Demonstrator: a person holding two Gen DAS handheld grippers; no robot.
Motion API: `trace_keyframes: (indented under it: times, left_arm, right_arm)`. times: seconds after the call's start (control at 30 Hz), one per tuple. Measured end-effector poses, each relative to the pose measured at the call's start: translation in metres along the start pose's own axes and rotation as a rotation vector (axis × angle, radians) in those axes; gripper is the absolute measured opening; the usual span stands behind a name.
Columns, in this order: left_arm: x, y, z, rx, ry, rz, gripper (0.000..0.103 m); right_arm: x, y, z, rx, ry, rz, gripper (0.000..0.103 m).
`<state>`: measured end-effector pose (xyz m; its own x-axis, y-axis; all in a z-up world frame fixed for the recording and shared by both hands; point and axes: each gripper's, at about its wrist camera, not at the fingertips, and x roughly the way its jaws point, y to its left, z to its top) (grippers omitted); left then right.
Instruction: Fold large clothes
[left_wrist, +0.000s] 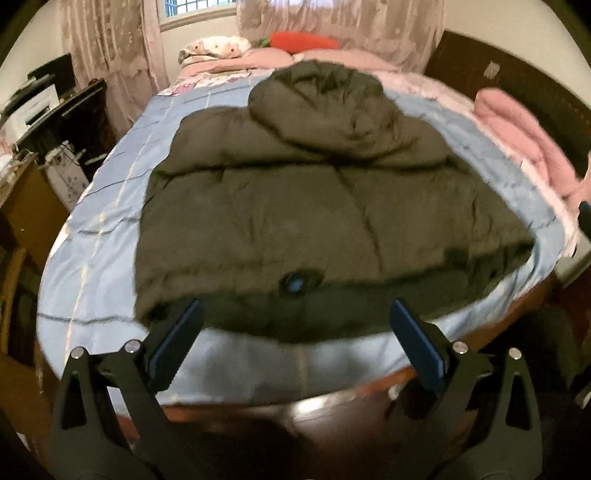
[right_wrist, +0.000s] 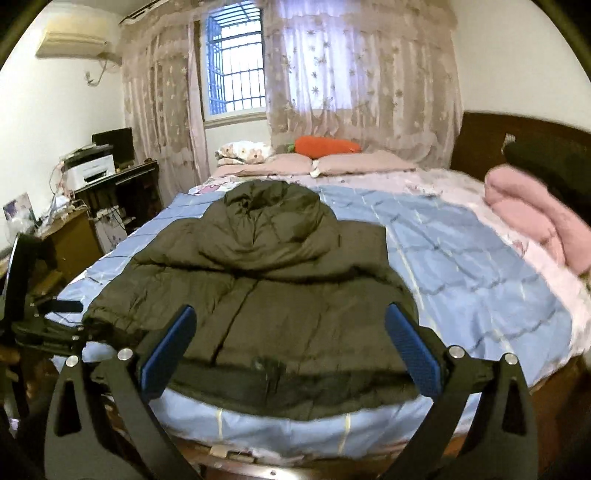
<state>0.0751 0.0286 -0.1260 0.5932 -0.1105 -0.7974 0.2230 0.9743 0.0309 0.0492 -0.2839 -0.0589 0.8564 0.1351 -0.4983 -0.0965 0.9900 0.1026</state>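
Note:
A dark olive hooded puffer jacket (left_wrist: 325, 221) lies flat on the blue checked bed sheet (left_wrist: 103, 240), hood toward the far end and hem toward me. My left gripper (left_wrist: 297, 332) hangs open over the near edge of the bed, just short of the hem, with nothing between its blue pads (left_wrist: 177, 347). In the right wrist view the jacket (right_wrist: 266, 295) lies the same way. My right gripper (right_wrist: 291, 347) is wide open above the hem and holds nothing. The black frame at that view's left edge looks like the left gripper (right_wrist: 48, 317).
A pink folded blanket (right_wrist: 528, 225) lies on the right side of the bed by the dark headboard (right_wrist: 517, 140). Pillows and an orange carrot plush (right_wrist: 325, 146) sit at the far end. A desk with a printer (right_wrist: 92, 173) stands left. The bed's wooden rim (left_wrist: 332, 402) runs below the grippers.

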Motion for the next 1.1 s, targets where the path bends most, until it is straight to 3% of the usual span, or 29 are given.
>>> trace_keyframes:
  times: [0.13,0.27,0.3,0.47,0.57,0.73,1.1]
  left_arm:
    - [-0.008,-0.017,-0.017,0.250,-0.035,0.137,0.101]
    - [-0.012,-0.062,-0.039,0.652,-0.158,0.233,0.101]
    - [-0.010,-0.077,-0.051,0.796,-0.193,0.238,0.101]
    - [0.017,-0.113,-0.084,1.190,-0.220,0.320,0.101]
    - [0.038,-0.125,-0.094,1.299,-0.227,0.335,0.101]
    - [0.064,-0.135,-0.117,1.454,-0.311,0.422,0.101]
    - [0.097,-0.145,-0.107,1.466,-0.319,0.442,0.101]
  right_arm:
    - [-0.006,-0.009,-0.019,0.041,-0.019,0.032,0.102]
    - [-0.006,-0.021,-0.032,0.068,-0.038,0.040,0.102]
    - [-0.006,-0.025,-0.036,0.074,-0.042,0.036,0.102]
    - [0.001,-0.043,-0.052,0.112,-0.015,0.026,0.102]
    - [0.003,-0.055,-0.055,0.147,-0.006,0.018,0.102]
    - [-0.004,-0.072,-0.054,0.197,-0.033,0.007,0.102]
    - [-0.007,-0.089,-0.054,0.242,-0.030,-0.004,0.102]
